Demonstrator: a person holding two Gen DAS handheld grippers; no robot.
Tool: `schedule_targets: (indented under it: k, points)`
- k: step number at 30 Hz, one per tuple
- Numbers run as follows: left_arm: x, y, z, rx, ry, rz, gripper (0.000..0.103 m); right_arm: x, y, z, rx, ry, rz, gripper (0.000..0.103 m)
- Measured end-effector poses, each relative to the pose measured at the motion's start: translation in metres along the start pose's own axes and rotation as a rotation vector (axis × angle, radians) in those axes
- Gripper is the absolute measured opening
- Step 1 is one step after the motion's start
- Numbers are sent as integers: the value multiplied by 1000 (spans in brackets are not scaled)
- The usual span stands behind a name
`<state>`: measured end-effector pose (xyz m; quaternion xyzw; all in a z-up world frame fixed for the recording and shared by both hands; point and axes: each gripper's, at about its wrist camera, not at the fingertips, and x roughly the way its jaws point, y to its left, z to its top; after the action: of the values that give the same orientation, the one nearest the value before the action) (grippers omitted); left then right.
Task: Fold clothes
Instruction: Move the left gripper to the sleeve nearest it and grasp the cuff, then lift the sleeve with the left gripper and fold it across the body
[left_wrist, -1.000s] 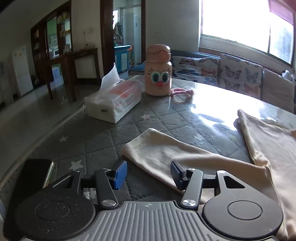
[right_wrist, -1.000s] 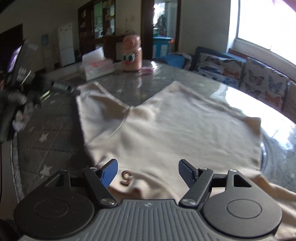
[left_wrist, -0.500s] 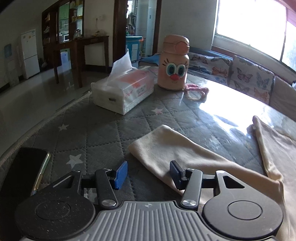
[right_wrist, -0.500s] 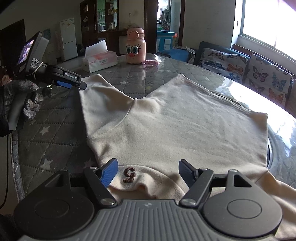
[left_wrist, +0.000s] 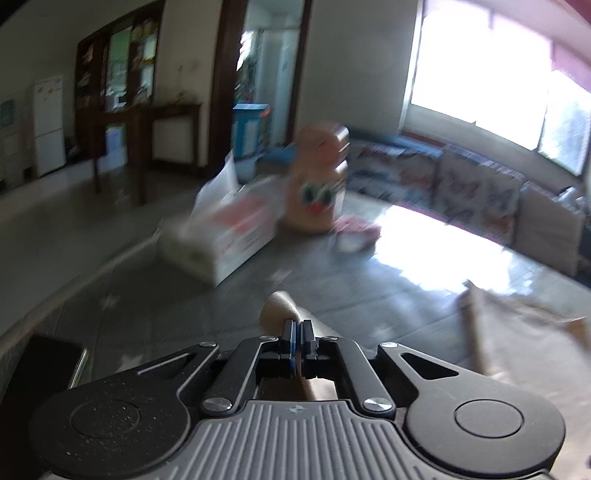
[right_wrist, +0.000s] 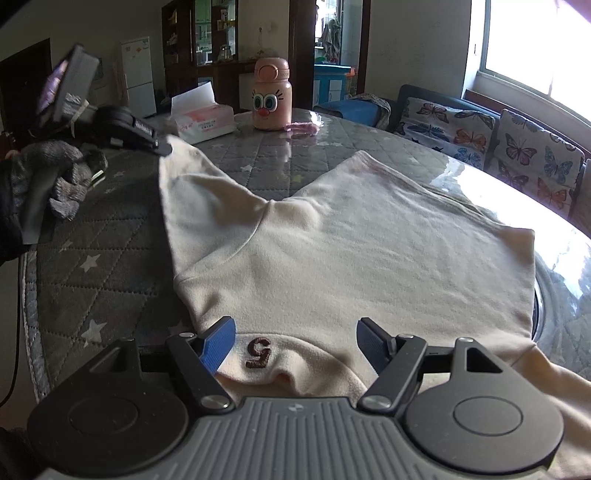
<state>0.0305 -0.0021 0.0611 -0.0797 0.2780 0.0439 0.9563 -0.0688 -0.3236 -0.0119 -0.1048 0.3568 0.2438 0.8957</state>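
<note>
A cream fleece sweatshirt (right_wrist: 351, 251) lies spread flat on the tabletop (right_wrist: 110, 236), a small brown embroidered "5" near its collar. The left gripper (left_wrist: 297, 338) has its fingers clamped on the sleeve (right_wrist: 192, 184) end, raised off the surface. The right gripper (right_wrist: 295, 341) hovers over the collar, fingers apart. The tabletop wears a grey quilted, star-printed cover; a pink cartoon bottle (right_wrist: 271, 96) and tissue box (right_wrist: 201, 120) stand at the far side.
</note>
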Motion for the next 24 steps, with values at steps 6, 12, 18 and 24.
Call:
schedule_targets:
  k: [6, 12, 18, 24]
  points:
    - [-53, -45, 23, 47, -115, -154, 2, 2, 0, 0, 11, -11, 6, 75]
    - [-93, -106, 30, 131, -163, -342, 2, -2, -1, -2, 20, -35, 8, 75]
    - [-101, -165, 9, 243, -111, -500, 2, -16, -14, -6, 68, -64, 0, 75]
    - [-97, -193, -15, 337, -19, -641, 6, -23, -34, -17, 149, -55, -11, 75]
